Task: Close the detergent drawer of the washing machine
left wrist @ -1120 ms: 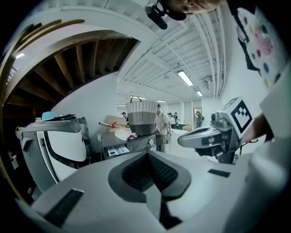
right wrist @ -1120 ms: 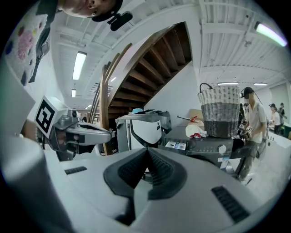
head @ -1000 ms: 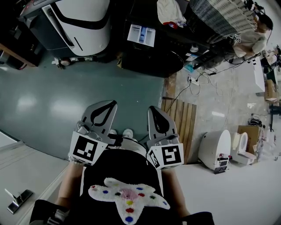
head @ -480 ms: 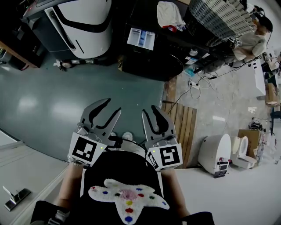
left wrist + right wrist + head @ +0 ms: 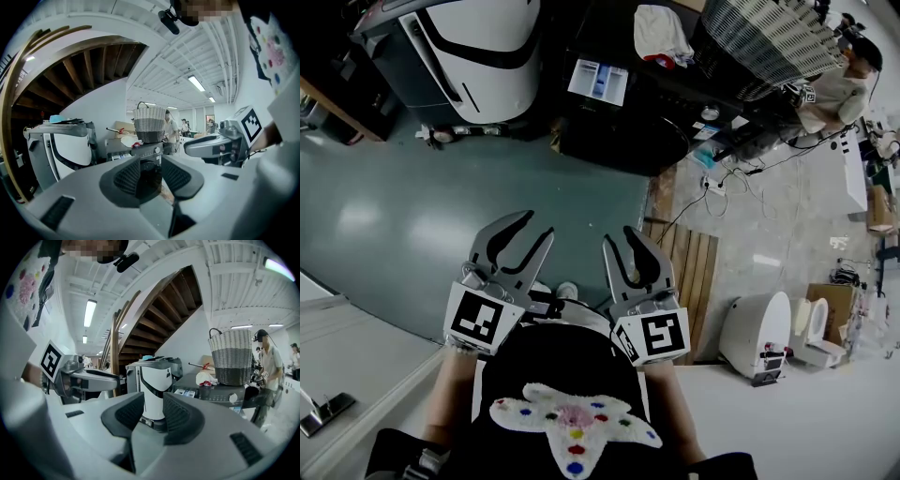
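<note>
- Both pairs of jaws have just been opening from the shut state of a second ago. My left gripper [image 5: 540, 225] has since eased in slightly, and my right gripper [image 5: 617, 234] stands wide. Neither has anything between its pads.
- I hold both close to my body, well apart from the washing machine [image 5: 623, 131]. I judge this is only readying, since a push needs no grip.
- Only the head view shows the detergent drawer [image 5: 600, 81] from above, pulled out at the machine's top corner.
- My left gripper view frames the dark door [image 5: 149, 174], while the right gripper view frames a white appliance [image 5: 154, 380] instead.
</note>
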Available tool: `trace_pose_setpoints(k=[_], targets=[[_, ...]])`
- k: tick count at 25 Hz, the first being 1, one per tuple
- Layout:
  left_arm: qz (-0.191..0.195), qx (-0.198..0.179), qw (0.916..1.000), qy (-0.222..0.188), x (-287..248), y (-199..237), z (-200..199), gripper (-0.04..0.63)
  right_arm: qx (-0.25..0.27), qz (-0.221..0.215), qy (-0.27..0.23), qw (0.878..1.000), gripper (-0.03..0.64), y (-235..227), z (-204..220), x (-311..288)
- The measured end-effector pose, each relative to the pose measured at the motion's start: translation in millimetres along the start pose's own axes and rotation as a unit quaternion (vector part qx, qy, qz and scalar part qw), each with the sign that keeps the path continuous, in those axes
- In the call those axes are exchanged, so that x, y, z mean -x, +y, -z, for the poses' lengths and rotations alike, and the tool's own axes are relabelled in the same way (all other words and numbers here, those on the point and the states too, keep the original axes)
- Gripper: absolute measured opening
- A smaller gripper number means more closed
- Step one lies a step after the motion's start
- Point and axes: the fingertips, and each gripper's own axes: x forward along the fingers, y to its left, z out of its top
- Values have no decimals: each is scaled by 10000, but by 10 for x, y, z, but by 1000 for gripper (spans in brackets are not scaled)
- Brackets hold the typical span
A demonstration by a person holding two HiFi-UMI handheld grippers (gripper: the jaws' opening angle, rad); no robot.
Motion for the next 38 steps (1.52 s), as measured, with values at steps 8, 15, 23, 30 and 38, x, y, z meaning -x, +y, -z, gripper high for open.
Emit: trace_pose_setpoints(k=[8,15,23,30,38], targets=[[-191,-61,9998,-64,28,-67,19,137,109,-150,-68,9998,110,-46,28,95],[-150,-55,9999,-53,-132,28,27,137,28,-31,-97,9999,110,-177,34,-40],[133,-67,9998,-106,-635,330,-38,137,-1,226,-110,9997,110,-481,-40,-404],[389,-64,9991,-136,-1249,812,-198,137,5,421,-67,9991,110,-858,-230,-1047],[559,-92,9984,-65,-1805,1419,-325,137,-50,554,46,9984,109,-1167,-412,-1801]])
